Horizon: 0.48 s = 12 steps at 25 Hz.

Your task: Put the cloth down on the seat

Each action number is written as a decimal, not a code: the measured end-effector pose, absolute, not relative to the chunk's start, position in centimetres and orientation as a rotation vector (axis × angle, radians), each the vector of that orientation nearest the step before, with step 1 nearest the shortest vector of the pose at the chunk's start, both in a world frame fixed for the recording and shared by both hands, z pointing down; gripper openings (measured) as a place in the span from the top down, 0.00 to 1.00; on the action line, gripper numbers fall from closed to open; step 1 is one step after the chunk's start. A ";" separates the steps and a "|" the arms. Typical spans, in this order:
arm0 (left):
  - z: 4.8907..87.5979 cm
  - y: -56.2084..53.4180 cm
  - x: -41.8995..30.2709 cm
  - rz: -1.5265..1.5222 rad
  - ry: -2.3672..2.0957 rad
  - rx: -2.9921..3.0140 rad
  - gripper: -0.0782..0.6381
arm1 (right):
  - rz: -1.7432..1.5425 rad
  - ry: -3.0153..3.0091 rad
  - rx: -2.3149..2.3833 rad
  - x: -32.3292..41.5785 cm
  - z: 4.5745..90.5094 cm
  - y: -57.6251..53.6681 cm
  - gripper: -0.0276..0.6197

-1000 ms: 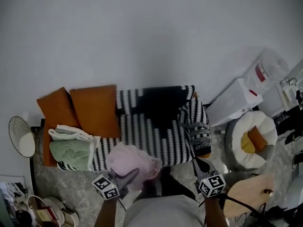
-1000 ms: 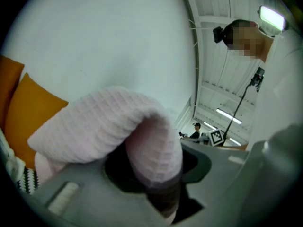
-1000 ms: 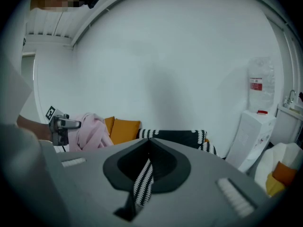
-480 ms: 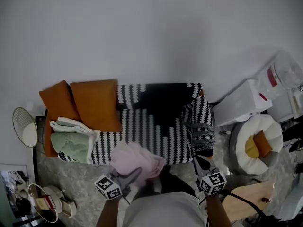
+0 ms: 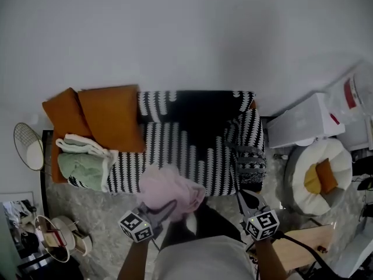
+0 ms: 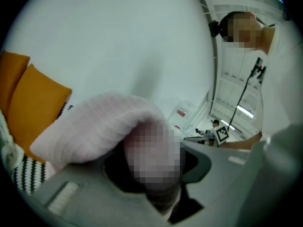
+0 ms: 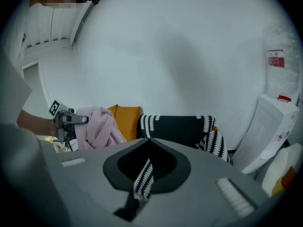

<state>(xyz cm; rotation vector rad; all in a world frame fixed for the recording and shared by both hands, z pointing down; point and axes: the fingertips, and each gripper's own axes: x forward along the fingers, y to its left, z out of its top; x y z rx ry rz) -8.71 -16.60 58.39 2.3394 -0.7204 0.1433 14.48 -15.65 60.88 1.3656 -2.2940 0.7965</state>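
Note:
A pink cloth (image 5: pixel 171 186) hangs bunched over the front edge of the sofa seat (image 5: pixel 192 156), which wears a black-and-white patterned cover. My left gripper (image 5: pixel 170 205) is shut on the cloth from below. In the left gripper view the cloth (image 6: pixel 94 126) drapes over the jaws and hides their tips. My right gripper (image 5: pixel 245 200) is held off the sofa's front right corner. In its own view the right gripper (image 7: pixel 148 139) is shut with nothing in it, and the pink cloth (image 7: pixel 97 126) shows at the left.
Two orange cushions (image 5: pixel 108 116) and a folded green-and-white blanket (image 5: pixel 84 169) fill the sofa's left end. A white pouf (image 5: pixel 338 156) and a white box (image 5: pixel 303 121) stand to the right. A wooden tabletop (image 5: pixel 297 245) is near my right arm.
The head view has drifted a little. My left gripper and the pink cloth have edged right and toward the seat. The right gripper has hardly moved.

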 end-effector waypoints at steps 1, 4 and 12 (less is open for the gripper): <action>59.1 -17.0 -8.4 0.150 -0.727 2.334 0.69 | 0.803 -2.290 1.350 14.6 61.5 -15.9 0.95; 61.1 -18.4 -7.8 0.167 -0.743 2.310 0.69 | 0.827 -2.276 1.317 15.0 63.4 -16.6 0.95; 68.9 -21.7 -6.3 0.216 -0.779 2.229 0.69 | 0.885 -2.243 1.253 15.9 69.1 -18.5 0.95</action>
